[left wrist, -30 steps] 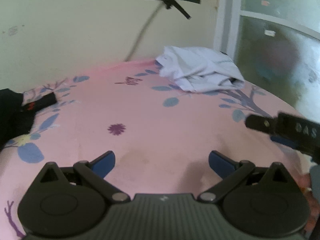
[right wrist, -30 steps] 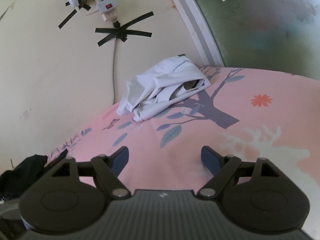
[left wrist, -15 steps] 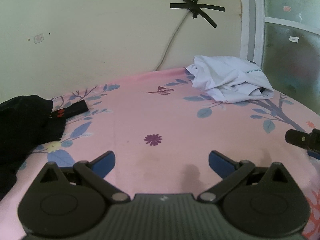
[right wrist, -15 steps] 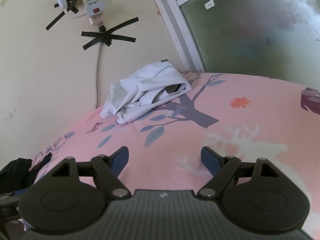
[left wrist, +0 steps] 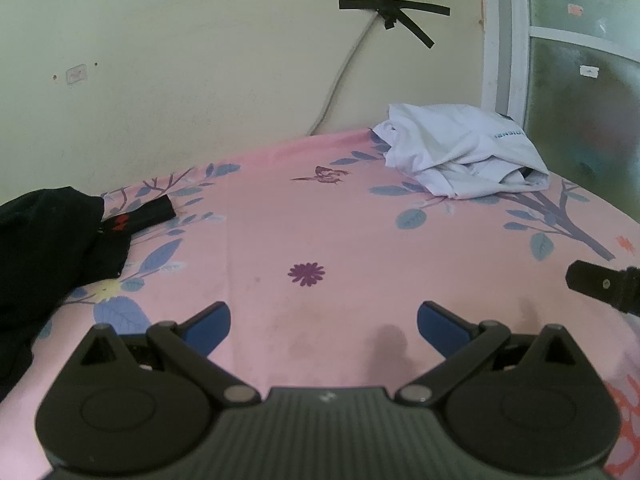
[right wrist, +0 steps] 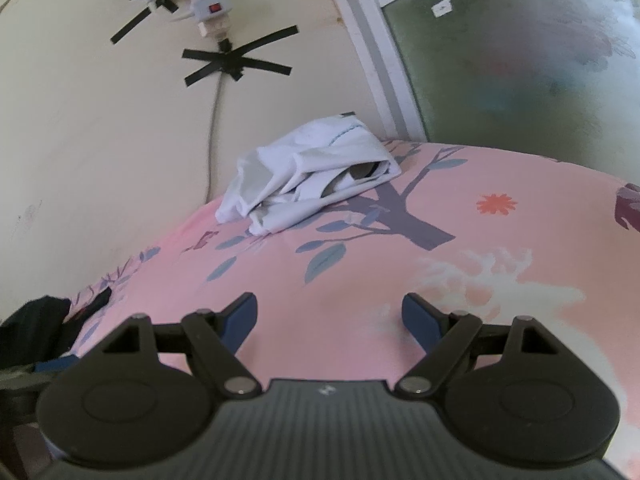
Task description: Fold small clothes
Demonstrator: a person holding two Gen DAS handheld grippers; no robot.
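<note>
Both the left gripper point(left wrist: 324, 322) and the right gripper point(right wrist: 329, 314) hang spread wide and empty above the pink bedsheet point(left wrist: 320, 232). The crumpled white garment point(left wrist: 460, 154) lies at the sheet's far edge by the wall (under the taped cable point(left wrist: 348, 68)). A black garment point(left wrist: 48, 248), possibly two pieces, sits at the sheet's left edge.

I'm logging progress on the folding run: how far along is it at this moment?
Done: the white garment lies bundled in the far corner of the pink sheet; whether it is neatly folded I cannot tell. In hand: nothing, since the left gripper and right gripper are both open above bare sheet. Left: the black garment lies in a loose heap at the left edge, apparently unfolded.
</note>
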